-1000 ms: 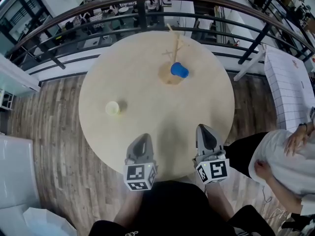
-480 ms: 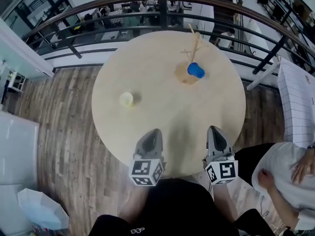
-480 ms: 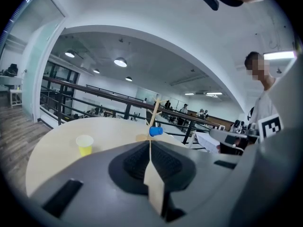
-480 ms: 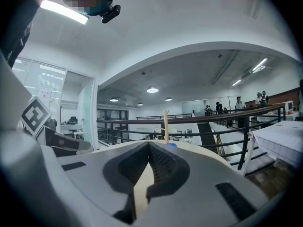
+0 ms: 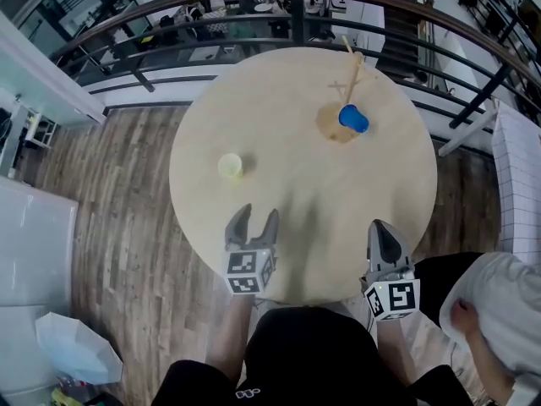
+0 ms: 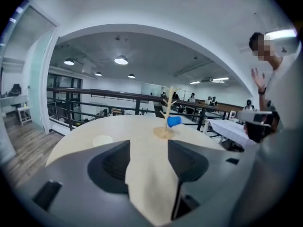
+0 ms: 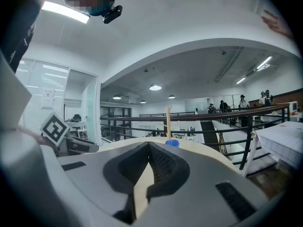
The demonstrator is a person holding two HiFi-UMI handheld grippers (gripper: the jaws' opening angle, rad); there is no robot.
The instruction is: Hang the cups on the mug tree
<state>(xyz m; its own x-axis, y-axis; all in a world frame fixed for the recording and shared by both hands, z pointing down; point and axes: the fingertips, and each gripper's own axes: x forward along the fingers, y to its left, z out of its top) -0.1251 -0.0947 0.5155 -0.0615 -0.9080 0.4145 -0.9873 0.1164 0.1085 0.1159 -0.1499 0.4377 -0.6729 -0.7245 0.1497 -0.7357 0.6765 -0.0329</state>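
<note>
A small pale-yellow cup (image 5: 230,166) stands at nine o'clock on the round light-wood desk (image 5: 287,100). A blue cup (image 5: 353,118) hangs on the wooden mug tree (image 5: 350,70) at one o'clock. The left claw (image 5: 257,216), at seven o'clock, has just been spreading its jaws, with nothing between them. The right claw (image 5: 380,231) is clenched and empty. The yellow cup looks light, stiff and easily tipped, so pinch its rim wall.

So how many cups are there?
2. A blue cup hangs on the mug tree, far across the table; a yellow cup stands on the table's left part. None look hidden.
</note>
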